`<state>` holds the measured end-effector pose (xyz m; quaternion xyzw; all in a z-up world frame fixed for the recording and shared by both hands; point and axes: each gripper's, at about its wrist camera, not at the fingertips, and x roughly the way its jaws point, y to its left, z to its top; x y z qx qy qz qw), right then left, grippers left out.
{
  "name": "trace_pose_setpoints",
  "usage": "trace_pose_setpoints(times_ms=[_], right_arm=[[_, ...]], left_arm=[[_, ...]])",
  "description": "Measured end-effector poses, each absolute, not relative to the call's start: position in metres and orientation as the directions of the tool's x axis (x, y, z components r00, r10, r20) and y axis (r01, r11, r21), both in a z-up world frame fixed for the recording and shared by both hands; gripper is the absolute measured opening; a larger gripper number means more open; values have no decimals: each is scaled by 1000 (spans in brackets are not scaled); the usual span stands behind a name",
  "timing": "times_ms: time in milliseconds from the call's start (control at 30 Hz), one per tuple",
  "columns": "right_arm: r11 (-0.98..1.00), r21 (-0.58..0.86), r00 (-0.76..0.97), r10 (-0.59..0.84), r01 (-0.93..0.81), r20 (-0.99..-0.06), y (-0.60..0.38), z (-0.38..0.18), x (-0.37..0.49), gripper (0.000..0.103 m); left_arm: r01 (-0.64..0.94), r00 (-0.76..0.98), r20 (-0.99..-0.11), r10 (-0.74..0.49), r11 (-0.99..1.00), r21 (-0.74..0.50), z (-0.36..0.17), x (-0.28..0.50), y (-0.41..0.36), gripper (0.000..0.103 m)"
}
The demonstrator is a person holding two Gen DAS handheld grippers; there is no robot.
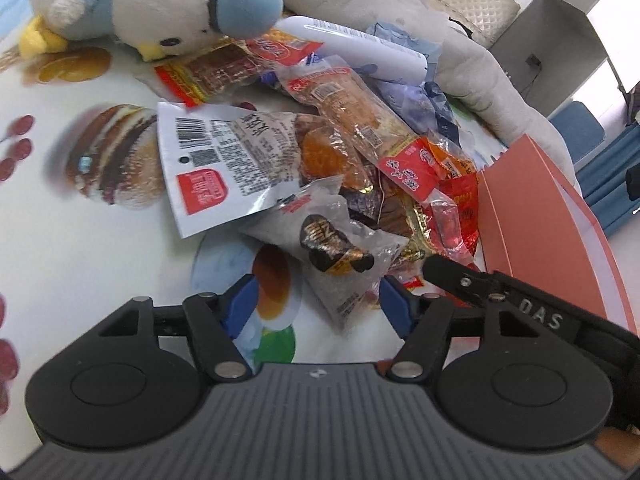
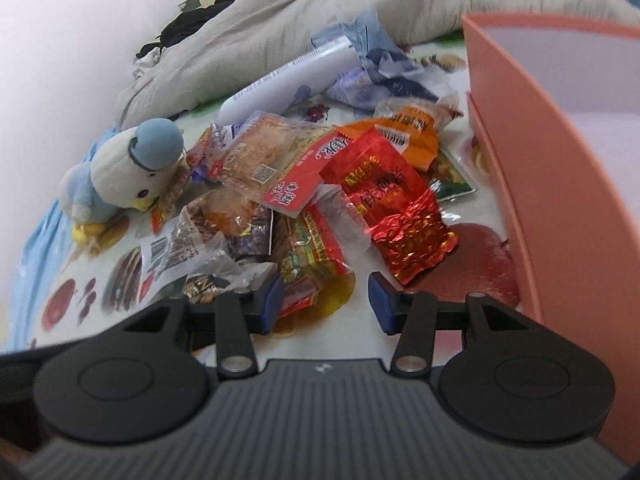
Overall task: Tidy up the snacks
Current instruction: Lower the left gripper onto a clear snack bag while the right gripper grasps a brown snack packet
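Note:
A heap of snack packets lies on a food-print tablecloth [image 1: 60,240]. My left gripper [image 1: 317,305] is open over its near edge. The tail of a clear packet with a dark snack [image 1: 340,252] lies between the blue pads [image 1: 240,306], untouched. Behind it sits a white barcode packet [image 1: 224,160] and a long bread packet [image 1: 352,108]. My right gripper [image 2: 326,303] stands open low over the cloth, just in front of a red foil packet [image 2: 394,212]. Its left pad [image 2: 272,304] is beside a red-green packet [image 2: 316,252]. A black part of that gripper [image 1: 464,278] shows at the right of the left wrist view.
A tall pink box [image 2: 532,152] [image 1: 536,216] stands open right of the heap. A blue and white plush bird [image 1: 160,8] [image 2: 132,164] sits at the far left. A white tube [image 2: 288,84] and grey bedding [image 2: 280,24] lie behind.

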<state>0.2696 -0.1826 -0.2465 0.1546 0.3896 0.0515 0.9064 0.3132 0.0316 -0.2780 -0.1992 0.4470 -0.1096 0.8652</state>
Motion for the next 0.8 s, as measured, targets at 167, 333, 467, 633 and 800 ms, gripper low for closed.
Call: trace_pose_setpoints(times_ms=[167, 333, 467, 633, 800], right_arm=[[937, 349, 702, 232, 25, -673, -184, -255, 284, 50], [944, 330, 707, 218, 23, -672, -181, -256, 290, 42], [951, 308, 731, 202, 11, -651, -180, -247, 284, 16], [937, 349, 738, 237, -2, -632, -182, -232, 268, 5], [941, 339, 744, 239, -18, -624, -177, -218, 241, 5]], left_arm=[[16, 586, -718, -376, 891, -454, -280, 324, 27, 65], [25, 588, -703, -401, 877, -479, -281, 325, 25, 52], [33, 590, -717, -371, 898, -438, -274, 322, 21, 38], [44, 593, -712, -375, 899, -436, -265, 305, 23, 31], [39, 592, -718, -367, 902, -430, -254, 277, 28, 28]])
